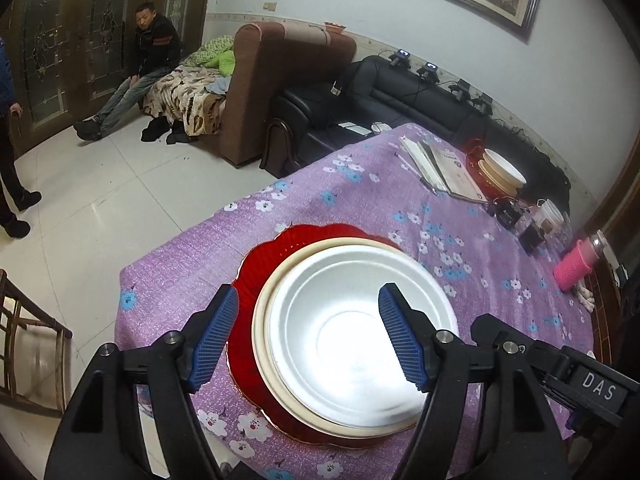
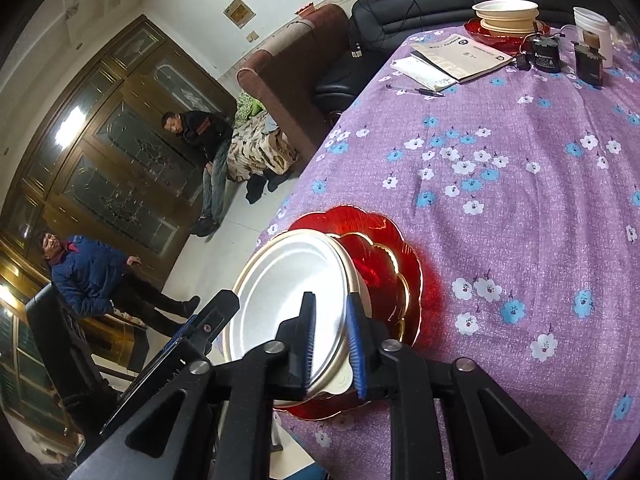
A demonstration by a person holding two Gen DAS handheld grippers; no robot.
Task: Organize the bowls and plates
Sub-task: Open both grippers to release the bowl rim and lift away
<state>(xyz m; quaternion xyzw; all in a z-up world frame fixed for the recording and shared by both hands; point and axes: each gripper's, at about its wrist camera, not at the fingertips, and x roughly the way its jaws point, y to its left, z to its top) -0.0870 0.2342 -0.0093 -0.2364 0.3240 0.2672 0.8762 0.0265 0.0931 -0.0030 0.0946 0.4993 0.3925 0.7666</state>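
A cream bowl with a white inside sits on a red scalloped plate near the table's front corner. My left gripper is open above it, blue pads either side of the bowl's left half. In the right wrist view my right gripper is shut on the bowl at its near rim, with the red plate beneath. A second stack of cream bowls on a red plate stands at the far end, also seen in the left wrist view.
The table has a purple flowered cloth. At its far end lie booklets, a pen, small black devices and a white cup. A pink bottle lies at the right edge. Sofas and two people are on the left.
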